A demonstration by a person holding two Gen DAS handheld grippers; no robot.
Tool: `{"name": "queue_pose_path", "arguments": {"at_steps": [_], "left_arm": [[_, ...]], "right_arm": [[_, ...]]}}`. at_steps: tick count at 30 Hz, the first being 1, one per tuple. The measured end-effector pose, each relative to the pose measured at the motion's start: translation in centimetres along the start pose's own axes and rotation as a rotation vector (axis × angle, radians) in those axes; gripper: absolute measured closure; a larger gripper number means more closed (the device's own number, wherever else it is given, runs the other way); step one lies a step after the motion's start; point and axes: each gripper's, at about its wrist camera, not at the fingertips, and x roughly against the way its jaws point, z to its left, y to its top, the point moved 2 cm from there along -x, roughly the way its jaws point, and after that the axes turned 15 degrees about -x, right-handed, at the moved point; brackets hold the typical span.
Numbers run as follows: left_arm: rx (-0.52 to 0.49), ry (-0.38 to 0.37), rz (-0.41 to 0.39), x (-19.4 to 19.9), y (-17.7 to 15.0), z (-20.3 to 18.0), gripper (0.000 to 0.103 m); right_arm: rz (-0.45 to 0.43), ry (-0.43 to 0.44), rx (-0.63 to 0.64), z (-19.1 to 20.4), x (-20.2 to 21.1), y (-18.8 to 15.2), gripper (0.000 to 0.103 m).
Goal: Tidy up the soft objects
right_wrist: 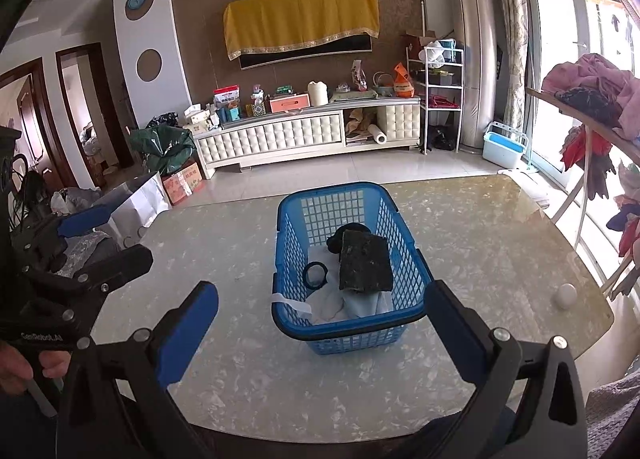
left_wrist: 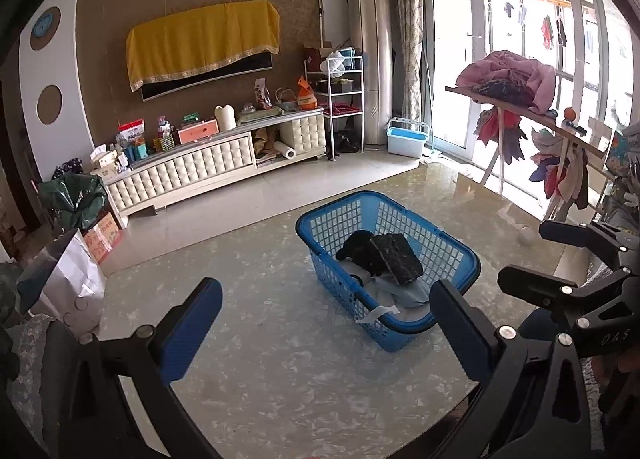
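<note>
Two handheld grippers hover above a marble-patterned table (right_wrist: pixel 480 235), the left gripper (left_wrist: pixel 326 323) and the right gripper (right_wrist: pixel 322 323) both with fingers spread wide and empty. Between them stands a blue basket (right_wrist: pixel 288 219) holding a dark sponge block (right_wrist: pixel 366 261), black cloth (left_wrist: pixel 358 245) and pale fabric (right_wrist: pixel 332 305). A small white ball (right_wrist: pixel 565 296) lies near the table's right edge.
</note>
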Motion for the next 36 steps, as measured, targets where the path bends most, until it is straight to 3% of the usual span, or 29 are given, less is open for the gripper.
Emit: {"name": "queue_pose_path", "arguments": {"at_steps": [36], "left_arm": [[-0.010, -0.033, -0.005, 0.5, 0.0, -1.1, 0.000]], "right_arm": [[0.011, -0.010, 0.012, 0.1, 0.3, -0.3, 0.000]]}}
